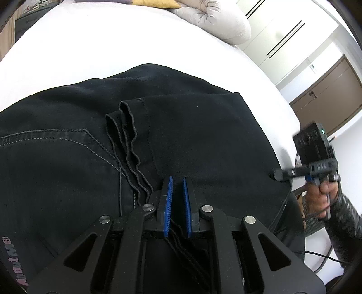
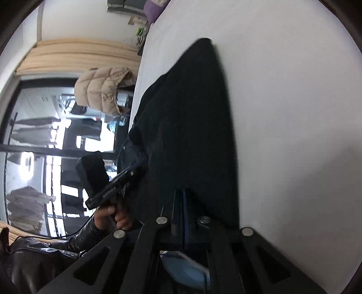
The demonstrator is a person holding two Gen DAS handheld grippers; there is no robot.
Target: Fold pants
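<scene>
Black pants lie folded over on a white bed; the leg hems rest on the seat part near a back pocket. My left gripper sits low over the pants with its blue pads a little apart, and the hem edges run between them. My right gripper is turned on its side with its blue pads pressed together on the edge of the pants. It also shows in the left wrist view at the pants' right edge. The left gripper's body shows in the right wrist view.
A pale quilted duvet and a yellow cushion lie at the far end of the bed. White wardrobes and a brown door stand to the right. A beige puffer jacket hangs beyond the bed edge by a window.
</scene>
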